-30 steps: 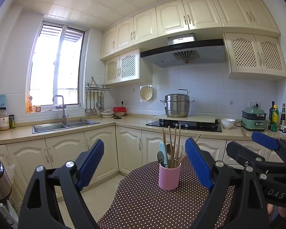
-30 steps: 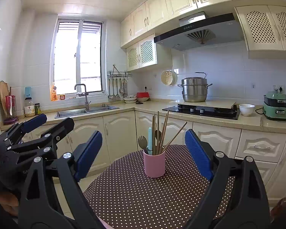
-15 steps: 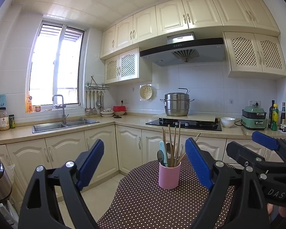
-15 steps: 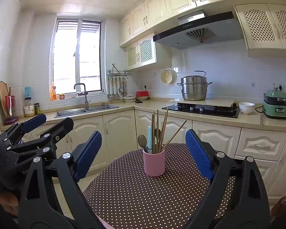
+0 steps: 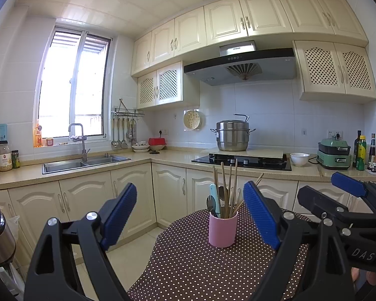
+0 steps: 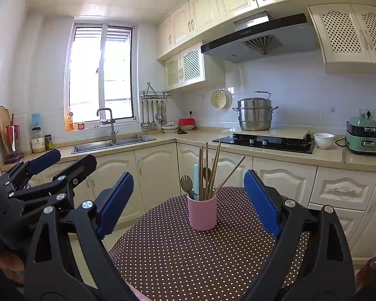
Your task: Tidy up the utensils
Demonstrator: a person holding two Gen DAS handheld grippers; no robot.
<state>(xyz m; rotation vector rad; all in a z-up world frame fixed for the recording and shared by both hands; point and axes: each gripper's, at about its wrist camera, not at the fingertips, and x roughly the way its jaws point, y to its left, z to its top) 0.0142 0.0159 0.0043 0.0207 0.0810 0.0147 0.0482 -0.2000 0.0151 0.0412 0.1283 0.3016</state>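
A pink cup [image 5: 223, 228] stands upright on a round table with a brown dotted cloth [image 5: 188, 263]. It holds several wooden chopsticks [image 5: 230, 188], a light blue handle [image 5: 215, 198] and dark spoons. The cup also shows in the right wrist view [image 6: 202, 212] with its chopsticks [image 6: 214, 173]. My left gripper [image 5: 189, 215] is open and empty, held short of the cup. My right gripper [image 6: 188, 203] is open and empty, also short of the cup. Each gripper shows at the edge of the other's view.
A kitchen counter [image 5: 163, 156] runs behind the table, with a sink [image 5: 85, 161], a hob [image 5: 242, 161] bearing a steel pot [image 5: 233, 135], a white bowl [image 5: 299, 158], a green appliance [image 5: 334, 154] and bottles [image 5: 368, 151]. Ladles hang on a wall rack [image 5: 126, 130].
Both grippers have shifted slightly, so the cup sits a little differently in each view. Both stay open and empty.
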